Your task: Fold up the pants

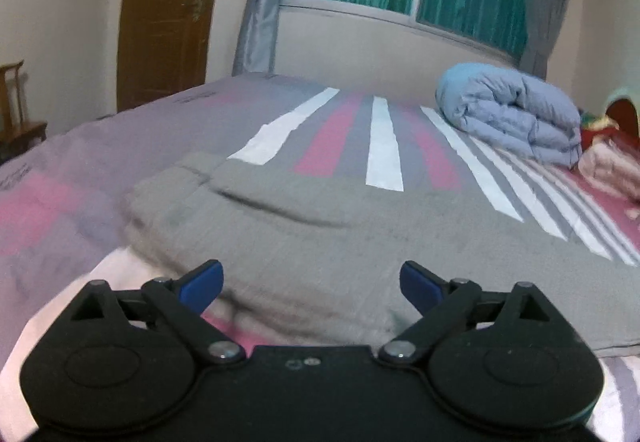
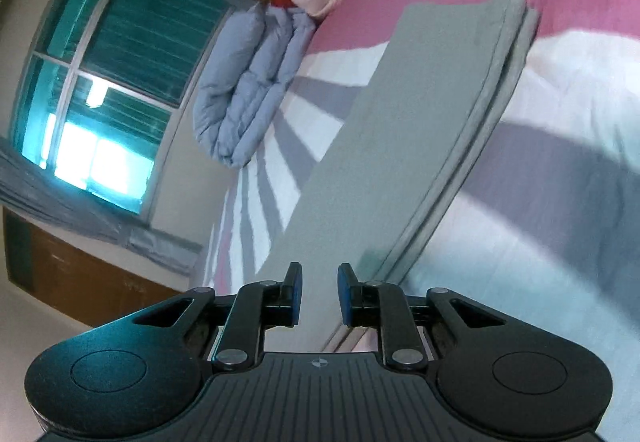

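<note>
On the striped pink, grey and white bedspread lie the grey soft-knit pants, already laid leg over leg into one long flat strip. The right wrist view shows stacked edges running down one side of the strip, which suggests the lengthwise fold is done and a crosswise fold is what remains. The pants sit toward the near edge of the bed, probably so both ends stay within easy reach, well apart from the rolled pale-blue quilt and the heap of pink and red bedding pushed toward the window side.

The left gripper hovers just over the near end of the cloth with its blue-tipped jaws spread wide and holding nothing, a stance that suits scooping up a thick, doubled hem. The right gripper points along the length of the strip near the layered edge; its jaws stand a narrow gap apart with only cloth visible behind them, so it appears to grip nothing, though whether the tips touch the fabric cannot be told.
</note>
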Demonstrator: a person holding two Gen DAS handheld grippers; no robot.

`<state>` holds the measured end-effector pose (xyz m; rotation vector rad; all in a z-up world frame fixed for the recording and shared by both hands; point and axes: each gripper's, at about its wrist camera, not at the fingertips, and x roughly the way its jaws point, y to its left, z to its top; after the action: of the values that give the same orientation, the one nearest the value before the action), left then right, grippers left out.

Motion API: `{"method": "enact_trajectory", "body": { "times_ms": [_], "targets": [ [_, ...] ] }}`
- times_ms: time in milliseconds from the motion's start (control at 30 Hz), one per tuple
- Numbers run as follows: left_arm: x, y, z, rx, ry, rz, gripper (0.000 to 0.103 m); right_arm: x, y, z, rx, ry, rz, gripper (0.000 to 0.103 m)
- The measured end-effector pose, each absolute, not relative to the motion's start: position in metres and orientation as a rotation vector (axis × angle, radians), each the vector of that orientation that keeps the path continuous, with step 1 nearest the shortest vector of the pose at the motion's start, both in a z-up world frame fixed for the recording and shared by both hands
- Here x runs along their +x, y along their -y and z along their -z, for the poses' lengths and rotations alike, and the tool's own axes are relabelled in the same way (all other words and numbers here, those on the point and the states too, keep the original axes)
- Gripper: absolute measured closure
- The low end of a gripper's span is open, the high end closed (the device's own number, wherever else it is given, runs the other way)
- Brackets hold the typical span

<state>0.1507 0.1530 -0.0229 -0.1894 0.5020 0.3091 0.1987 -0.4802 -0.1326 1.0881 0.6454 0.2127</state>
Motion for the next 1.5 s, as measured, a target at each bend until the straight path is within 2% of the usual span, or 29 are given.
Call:
{"method": "enact_trajectory", "body": {
  "times_ms": [133, 233, 300, 333, 367, 600, 800, 833, 867, 900, 933, 967, 1100, 1167, 1233, 1300, 1400, 1467, 1500],
  "targets": [
    [0.185, -0.149, 0.049, -0.158, -0.705, -0.328, 0.010, 0.208, 0.493, 0.153, 1.116, -0.715, -0.171, 0.084],
    [0.174, -0.152, 0.062, -0.214, -0.647, -0.335, 0.006, 0.192, 0.511, 0.135, 1.095, -0.615, -0.131, 0.083],
    [0.168, -0.154, 0.069, -0.253, -0.619, -0.336, 0.006, 0.183, 0.534, 0.134, 1.104, -0.569, -0.064, 0.068],
    [0.169, -0.155, 0.069, -0.257, -0.618, -0.334, 0.006, 0.181, 0.545, 0.137, 1.113, -0.556, -0.016, 0.052],
    [0.169, -0.155, 0.069, -0.256, -0.618, -0.334, 0.006, 0.180, 0.557, 0.140, 1.125, -0.539, 0.026, 0.049],
    [0.167, -0.154, 0.071, -0.262, -0.613, -0.340, 0.006, 0.182, 0.606, 0.161, 1.298, -0.478, 0.084, 0.049],
    [0.165, -0.156, 0.072, -0.268, -0.611, -0.338, 0.006, 0.212, 0.606, 0.156, 1.241, -0.573, 0.097, 0.049],
    [0.165, -0.156, 0.072, -0.269, -0.610, -0.338, 0.006, 0.220, 0.602, 0.153, 1.205, -0.589, 0.098, 0.053],
    [0.164, -0.156, 0.072, -0.270, -0.610, -0.338, 0.006, 0.226, 0.600, 0.149, 1.152, -0.605, 0.111, 0.064],
    [0.164, -0.157, 0.072, -0.271, -0.610, -0.338, 0.006, 0.230, 0.597, 0.146, 1.092, -0.629, 0.130, 0.069],
    [0.164, -0.157, 0.072, -0.272, -0.610, -0.338, 0.006, 0.235, 0.594, 0.143, 1.027, -0.651, 0.135, 0.084],
    [0.164, -0.157, 0.072, -0.274, -0.609, -0.338, 0.006, 0.237, 0.591, 0.138, 0.951, -0.657, 0.122, 0.086],
    [0.164, -0.157, 0.073, -0.280, -0.604, -0.337, 0.006, 0.215, 0.577, 0.107, 0.672, -0.476, -0.036, 0.086],
    [0.164, -0.157, 0.073, -0.280, -0.605, -0.339, 0.006, 0.213, 0.582, 0.122, 0.680, -0.512, -0.014, 0.086],
    [0.164, -0.157, 0.073, -0.280, -0.606, -0.339, 0.006, 0.218, 0.589, 0.154, 0.769, -0.626, 0.033, 0.086],
    [0.163, -0.158, 0.073, -0.281, -0.605, -0.338, 0.006, 0.213, 0.591, 0.163, 0.818, -0.594, 0.023, 0.085],
    [0.163, -0.158, 0.073, -0.285, -0.603, -0.339, 0.006, 0.213, 0.587, 0.158, 0.829, -0.588, 0.032, 0.077],
    [0.163, -0.157, 0.073, -0.285, -0.603, -0.340, 0.006, 0.214, 0.588, 0.158, 0.845, -0.581, 0.018, 0.059],
    [0.163, -0.157, 0.073, -0.285, -0.603, -0.340, 0.006, 0.214, 0.588, 0.159, 0.858, -0.572, 0.001, 0.057]
  ]
}}
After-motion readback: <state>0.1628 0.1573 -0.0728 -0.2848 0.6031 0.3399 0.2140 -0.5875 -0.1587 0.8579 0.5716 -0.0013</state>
